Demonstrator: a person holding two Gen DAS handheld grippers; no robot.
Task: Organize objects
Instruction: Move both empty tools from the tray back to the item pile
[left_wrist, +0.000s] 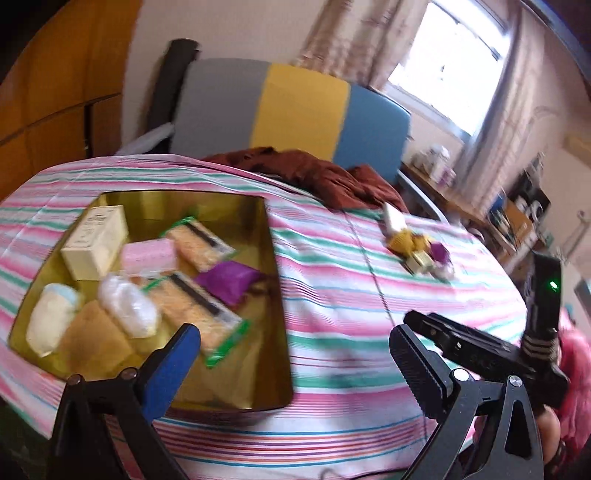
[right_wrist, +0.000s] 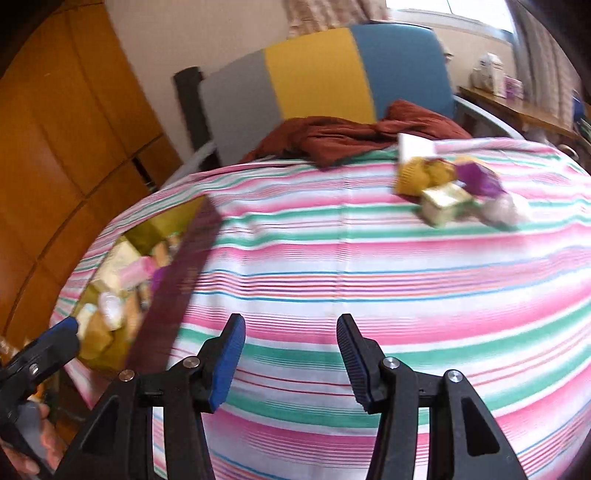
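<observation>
Blue ribbed pads line the black plastic fingers of the right tool (right_wrist: 291, 363), which hangs with its jaws spread and nothing between them above the striped cloth (right_wrist: 369, 266), a smooth cotton-like sheet in pink, green, white and thin blue bands that covers the table. At the lower left edge of the right wrist view the left tool (right_wrist: 55, 339) shows as a black frame with a blue tip, held by a hand (right_wrist: 44, 439). In its own view the left tool (left_wrist: 295, 354) also stands spread wide and empty, one blue pad over the near rim of the gold box (left_wrist: 275, 295), a shallow rectangular tray with shiny metallic walls. Inside the box lie a cream cardboard carton (left_wrist: 94, 240), a pink packet (left_wrist: 149, 254), two flat clear-wrapped packs of orange wafers (left_wrist: 195, 306) with green ends, a glossy purple pouch (left_wrist: 229, 280), and two soft rounded white bundles (left_wrist: 129, 306) in crinkled film. Well apart from the box, toward the far right of the table, sits a loose pile of items (right_wrist: 454, 188): a ruffled mustard-yellow piece, a purple wrapper, a small pale boxy carton, a white card and something whitish, all blurred. Behind it a crumpled rust-brown cloth (right_wrist: 351, 138) spills onto the table from a chair (right_wrist: 317, 77) with a grey, yellow and blue panelled back.
</observation>
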